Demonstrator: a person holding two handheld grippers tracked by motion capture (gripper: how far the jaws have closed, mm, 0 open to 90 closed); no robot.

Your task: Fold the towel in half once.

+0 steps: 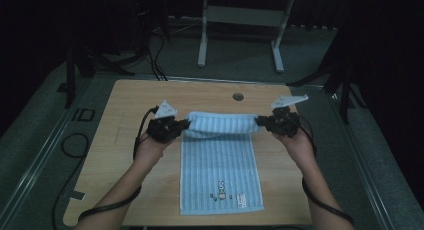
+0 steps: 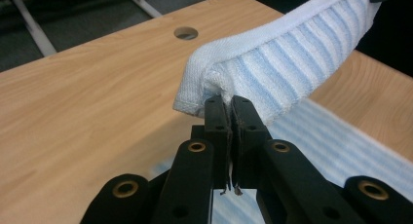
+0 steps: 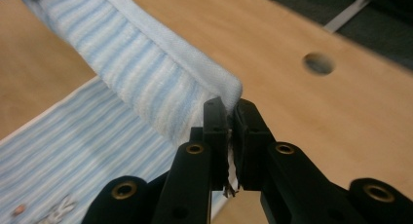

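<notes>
From above, we held the towel (image 1: 220,155) by its far corners, lifted off the desk (image 1: 125,140); it sagged, soft and light. Left gripper (image 2: 229,103) pinched one hemmed corner; right gripper (image 3: 230,107) the other.

A wooden table (image 1: 150,97) with a cable hole (image 1: 238,96).

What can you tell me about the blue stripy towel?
The towel is light blue with thin white stripes, a white hem and a ribbed, soft look. A small animal picture and a label sit near its near edge. Most of it lies flat on the wooden table. Its far end is lifted and curled over, pinched at one corner by the left tongs and at the other by the right tongs, both shut on it.
</notes>
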